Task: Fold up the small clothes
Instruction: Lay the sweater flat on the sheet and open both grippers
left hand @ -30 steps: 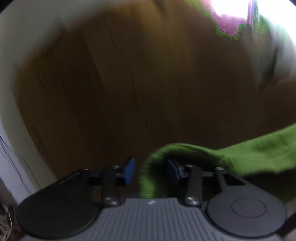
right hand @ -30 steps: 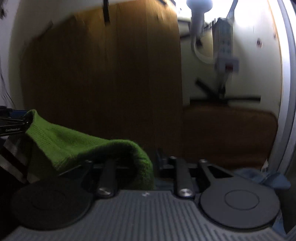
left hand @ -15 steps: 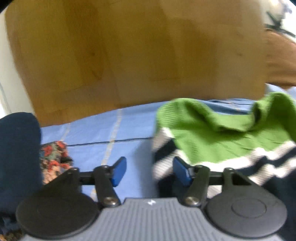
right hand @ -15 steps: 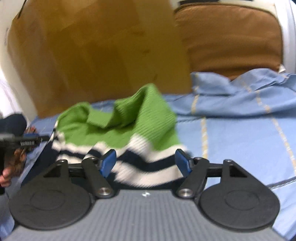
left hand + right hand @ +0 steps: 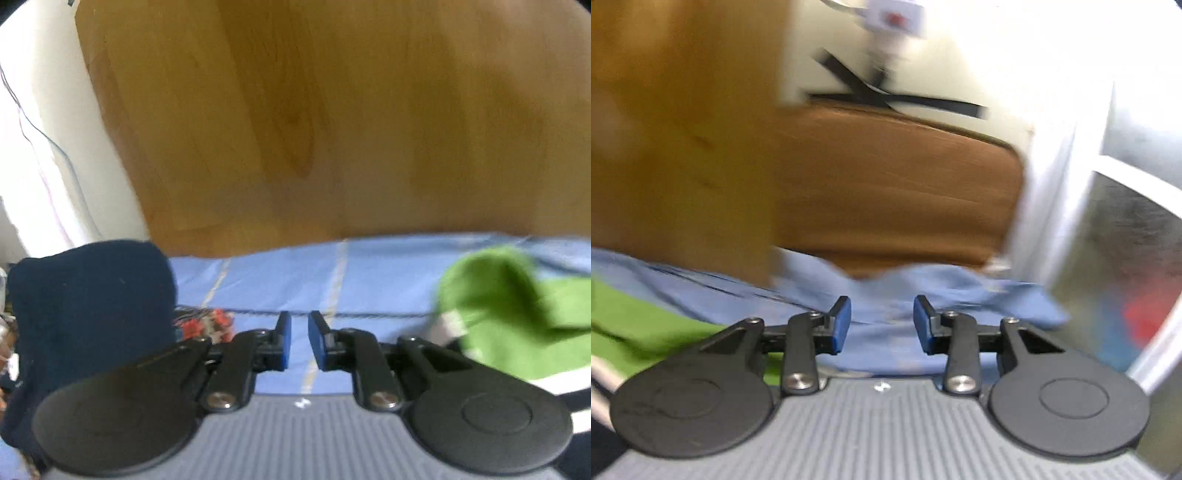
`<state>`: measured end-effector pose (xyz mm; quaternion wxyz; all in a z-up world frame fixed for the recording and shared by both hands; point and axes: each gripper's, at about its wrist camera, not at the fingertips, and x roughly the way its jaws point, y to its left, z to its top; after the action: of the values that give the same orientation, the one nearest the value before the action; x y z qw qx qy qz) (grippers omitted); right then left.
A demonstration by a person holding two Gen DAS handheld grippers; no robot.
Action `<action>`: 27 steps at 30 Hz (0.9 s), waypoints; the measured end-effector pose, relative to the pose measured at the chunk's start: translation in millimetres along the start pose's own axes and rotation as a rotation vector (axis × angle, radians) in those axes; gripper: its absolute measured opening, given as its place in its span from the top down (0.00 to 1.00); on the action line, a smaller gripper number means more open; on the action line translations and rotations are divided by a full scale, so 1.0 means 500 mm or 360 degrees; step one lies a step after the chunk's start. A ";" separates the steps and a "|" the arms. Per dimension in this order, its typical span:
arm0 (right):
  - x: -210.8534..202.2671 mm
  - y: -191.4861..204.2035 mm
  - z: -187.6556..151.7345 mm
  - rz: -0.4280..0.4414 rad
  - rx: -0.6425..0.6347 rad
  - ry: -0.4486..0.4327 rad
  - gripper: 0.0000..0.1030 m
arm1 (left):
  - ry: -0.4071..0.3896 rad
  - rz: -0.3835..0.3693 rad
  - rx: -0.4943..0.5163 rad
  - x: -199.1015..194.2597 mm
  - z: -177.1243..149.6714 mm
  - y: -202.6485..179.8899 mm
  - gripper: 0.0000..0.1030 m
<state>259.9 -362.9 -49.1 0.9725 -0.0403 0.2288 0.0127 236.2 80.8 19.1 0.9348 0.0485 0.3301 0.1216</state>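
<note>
A green knit sweater with white and navy stripes (image 5: 509, 314) lies crumpled on the blue bedsheet (image 5: 369, 280), at the right of the left wrist view. Its green part (image 5: 639, 321) shows at the left edge of the right wrist view. My left gripper (image 5: 299, 325) hovers over bare sheet to the left of the sweater. Its jaws are closing to a narrow gap with nothing between them. My right gripper (image 5: 882, 314) is to the right of the sweater over rumpled sheet (image 5: 879, 295), jaws closing and empty.
A dark navy garment (image 5: 88, 314) is heaped at the left, with a floral cloth (image 5: 207, 325) beside it. A wooden headboard (image 5: 314, 129) rises behind the bed. A brown cushion (image 5: 886, 192) and a pale window frame (image 5: 1071, 206) stand at the right.
Both grippers have let go of the green sweater, which now lies on the sheet. The left gripper swung left off it and the right swung right. Both pairs of jaws widened, then narrowed.
</note>
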 end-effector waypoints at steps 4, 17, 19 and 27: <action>0.043 0.108 -0.005 0.0602 0.0068 0.0262 0.64 | -0.0001 -0.0456 0.0086 -0.051 -0.008 -0.060 0.85; 0.333 0.275 0.027 0.0638 0.0215 0.0257 0.77 | 0.0130 -0.0175 0.0402 0.146 0.000 -0.189 0.94; 0.360 0.255 0.044 0.0525 0.0399 0.0208 0.69 | 0.0218 -0.0182 0.0240 0.178 0.028 -0.138 0.94; 0.223 0.263 0.000 0.0976 0.0406 0.0345 0.60 | 0.0057 -0.0219 0.0045 0.066 0.016 -0.038 0.53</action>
<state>353.9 -231.0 -108.2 0.8907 0.1512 0.3320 0.2713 269.8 71.0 2.0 0.9341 0.0367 0.3510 0.0533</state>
